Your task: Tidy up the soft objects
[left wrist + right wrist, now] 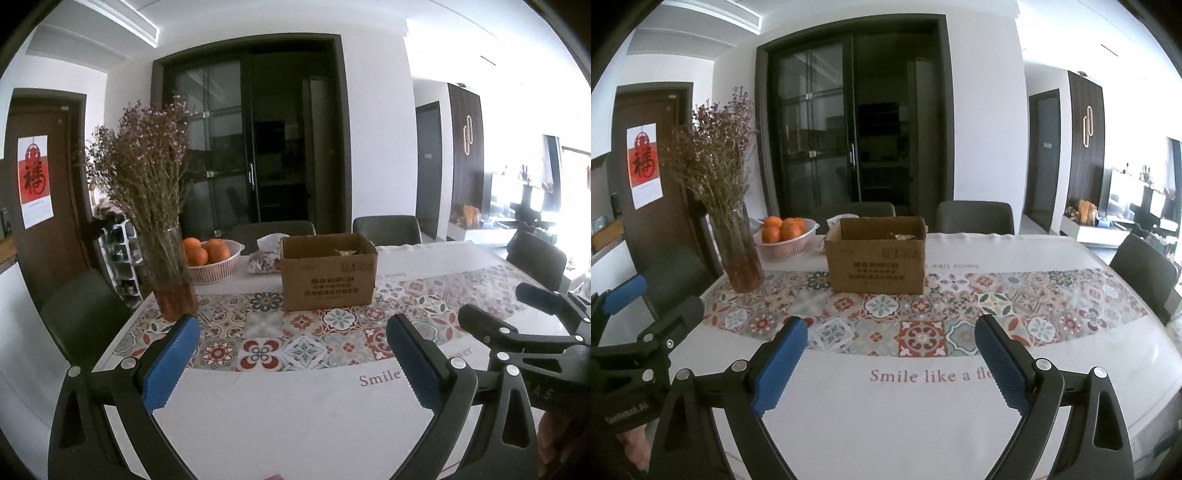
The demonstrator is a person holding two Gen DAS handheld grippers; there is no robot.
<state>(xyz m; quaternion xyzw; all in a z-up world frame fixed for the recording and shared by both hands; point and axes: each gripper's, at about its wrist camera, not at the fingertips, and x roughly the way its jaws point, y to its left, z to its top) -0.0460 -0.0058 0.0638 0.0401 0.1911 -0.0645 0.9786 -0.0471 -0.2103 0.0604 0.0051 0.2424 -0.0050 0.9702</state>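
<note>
Both tongs gape wide and empty above the worktop (905,413): left tongs (293,363), right tongs (890,363). Ahead of them stands the cardboard box (877,264), something pale inside.

The tablecloth (923,424) carries the printed line "Smile like a fl…" — cut off by a gripper finger; the cardboard box (877,267) bears "KUPOH" or similar above blurred Chinese lines; a red-and-white door poster (35,181) shows the character 福; the left gripper's (626,408) body label is unreadable.
</note>
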